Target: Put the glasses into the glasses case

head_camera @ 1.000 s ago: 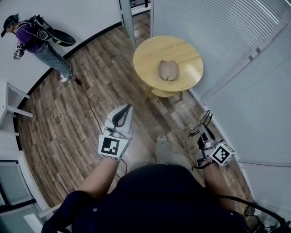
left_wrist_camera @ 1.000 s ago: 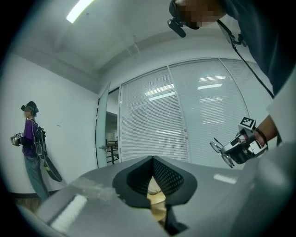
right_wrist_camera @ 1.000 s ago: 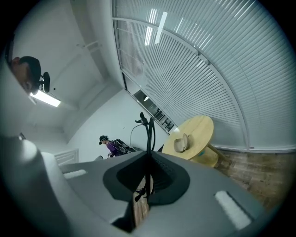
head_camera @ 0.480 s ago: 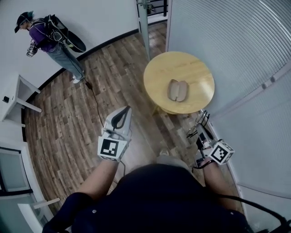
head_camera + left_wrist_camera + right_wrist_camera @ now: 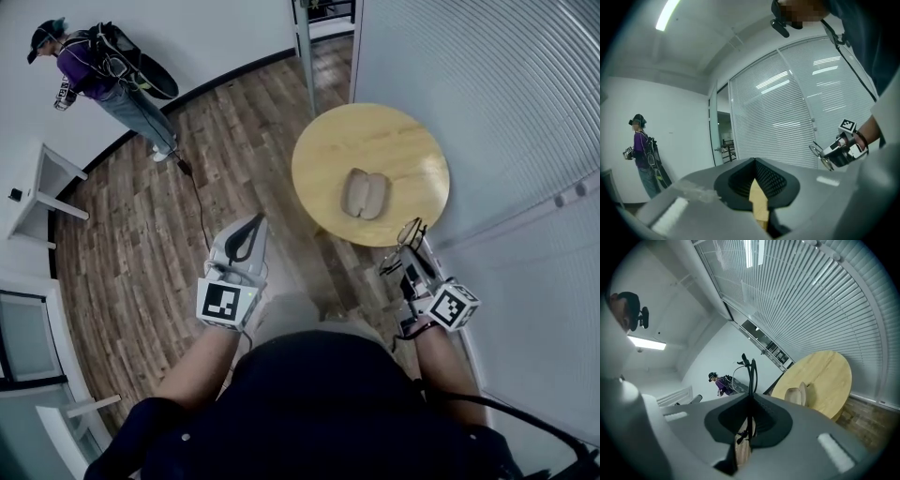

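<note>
A round wooden table [image 5: 403, 141] carries the tan glasses case [image 5: 365, 194], lying open near the table's middle. My right gripper [image 5: 411, 255] hangs just short of the table's near edge, shut on the thin-framed glasses [image 5: 405, 236], whose lenses stick out past its tips. In the right gripper view the glasses [image 5: 750, 369] stand up between the shut jaws of the right gripper [image 5: 751, 397], with the case [image 5: 798, 394] and table [image 5: 825, 376] ahead. My left gripper [image 5: 254, 223] is over the wood floor, left of the table, shut and empty. In the left gripper view the left gripper [image 5: 756, 164] shows nothing held.
A wall of white blinds [image 5: 487, 84] runs close along the right of the table. A person in a purple top [image 5: 94, 70] stands at the far left by the white wall. A white side table [image 5: 42, 192] and a black cable [image 5: 197, 211] lie on the floor to the left.
The table and case have come nearer in the head view. Both grippers have travelled toward the table, and the right one with the glasses now almost reaches its edge.
</note>
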The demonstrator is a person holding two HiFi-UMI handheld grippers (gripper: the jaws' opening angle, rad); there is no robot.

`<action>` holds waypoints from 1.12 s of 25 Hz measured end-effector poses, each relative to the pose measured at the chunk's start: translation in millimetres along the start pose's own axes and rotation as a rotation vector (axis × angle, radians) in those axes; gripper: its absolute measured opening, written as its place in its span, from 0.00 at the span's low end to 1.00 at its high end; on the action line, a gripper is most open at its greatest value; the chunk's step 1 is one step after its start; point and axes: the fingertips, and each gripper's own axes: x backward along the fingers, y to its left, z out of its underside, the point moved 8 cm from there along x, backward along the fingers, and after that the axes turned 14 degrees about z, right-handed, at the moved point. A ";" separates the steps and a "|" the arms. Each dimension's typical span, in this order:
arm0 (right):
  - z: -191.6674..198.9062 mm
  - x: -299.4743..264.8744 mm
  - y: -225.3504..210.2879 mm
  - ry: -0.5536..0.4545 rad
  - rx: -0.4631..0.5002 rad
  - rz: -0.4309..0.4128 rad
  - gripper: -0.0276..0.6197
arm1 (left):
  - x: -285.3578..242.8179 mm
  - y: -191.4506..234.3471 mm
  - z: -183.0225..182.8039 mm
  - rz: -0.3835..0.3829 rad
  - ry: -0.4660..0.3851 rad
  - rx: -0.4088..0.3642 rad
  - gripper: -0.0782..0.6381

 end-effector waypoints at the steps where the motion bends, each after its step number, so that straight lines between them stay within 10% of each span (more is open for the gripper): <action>1: -2.8 -9.0 0.0 0.005 -0.012 0.005 0.08 | -6.2 2.9 -0.6 0.010 0.002 0.012 0.12; 28: -63.1 -149.4 2.7 -0.063 0.024 0.252 0.08 | -197.4 135.1 41.1 0.315 0.022 0.028 0.12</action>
